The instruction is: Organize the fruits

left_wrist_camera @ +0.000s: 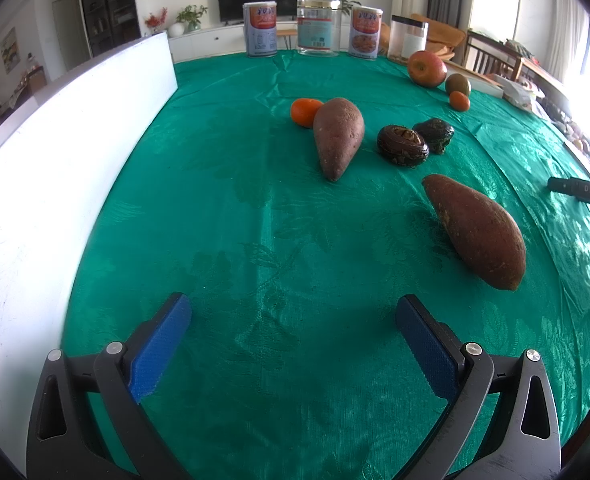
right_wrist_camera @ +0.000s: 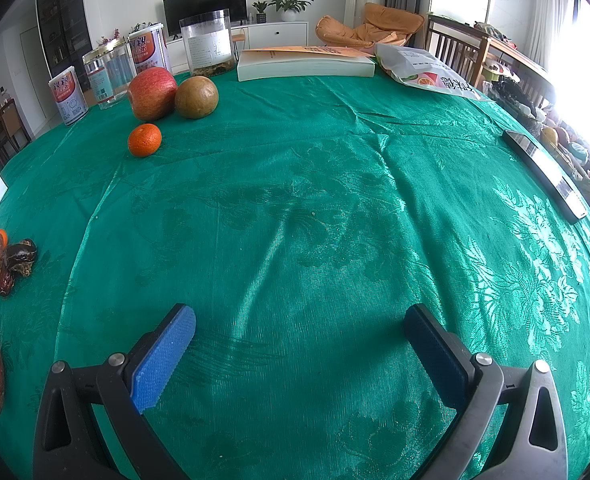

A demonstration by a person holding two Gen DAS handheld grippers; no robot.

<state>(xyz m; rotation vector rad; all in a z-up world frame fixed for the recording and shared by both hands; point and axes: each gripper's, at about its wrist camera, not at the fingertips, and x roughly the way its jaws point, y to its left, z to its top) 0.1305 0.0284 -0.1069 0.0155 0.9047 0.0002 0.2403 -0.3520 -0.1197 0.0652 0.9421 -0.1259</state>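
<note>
My left hand-held gripper (left_wrist_camera: 293, 322) is spread wide with nothing between its blue pads, and my right hand-held gripper (right_wrist_camera: 299, 334) is spread wide and bare too. Both hang over the shiny green cloth on the surface (left_wrist_camera: 231, 208). The food sits in 2 bunches. Near my left side lie a long brown sweet potato (left_wrist_camera: 477, 230), a second brown sweet potato (left_wrist_camera: 338, 134) touching a small orange mandarin (left_wrist_camera: 305, 112), and 2 dark wrinkled lumps (left_wrist_camera: 402, 146) that I cannot name. Well apart, at the far edge, sit a big red apple (right_wrist_camera: 152, 93) touching a round green-brown fruit (right_wrist_camera: 196, 97), with another small orange mandarin (right_wrist_camera: 144, 140) just beside them. I think things could go wrong here. The round fruits could roll away if I bump them, because the cloth looks slick. The fat sweet potato could slip out of my pads, since it gets thin at the ends. I could also knock the clear jar (right_wrist_camera: 209, 42) or the white and red tins (right_wrist_camera: 67, 96) standing close behind the apple. I might mix up which things are fruits, too. The tins and the white snack bag with an orange slice picture (right_wrist_camera: 429, 72) have Chinese writing that is too small for me to read. On my right hand-held gripper, seen at the edge of the left view, I can read "DAS".
</note>
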